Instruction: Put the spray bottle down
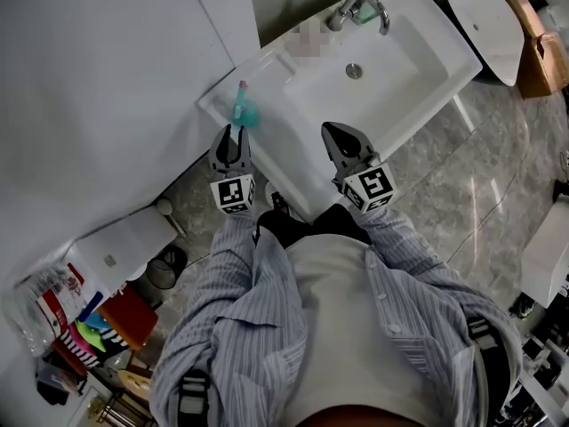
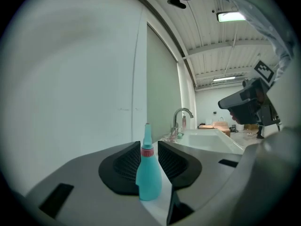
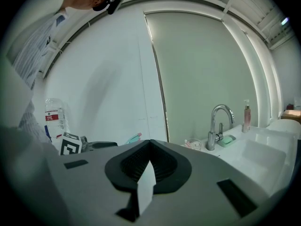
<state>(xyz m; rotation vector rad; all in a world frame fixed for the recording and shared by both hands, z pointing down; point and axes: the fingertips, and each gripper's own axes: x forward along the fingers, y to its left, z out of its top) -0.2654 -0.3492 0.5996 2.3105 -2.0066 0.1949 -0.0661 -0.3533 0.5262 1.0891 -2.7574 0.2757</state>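
The teal spray bottle [image 1: 243,110] with a pink collar stands upright on the sink's left ledge [image 1: 267,65]. In the head view my left gripper [image 1: 233,132] is just short of it. In the left gripper view the bottle [image 2: 148,178] stands at the gap of that gripper [image 2: 151,143]; the jaws are apart and the pads do not press on it. My right gripper [image 1: 334,133] hovers at the sink's front edge, jaws together and empty [image 3: 150,142]. The right gripper view shows the bottle's tip [image 3: 133,137] at the left.
A white sink with a basin rim [image 1: 444,34] and a chrome faucet [image 1: 363,7] lies ahead. A white wall [image 1: 107,78] is close on the left. A soap dish [image 3: 226,140] and pump bottle [image 3: 246,116] sit by the faucet. Clutter [image 1: 80,327] and a small bin [image 1: 166,266] stand on the floor at the left.
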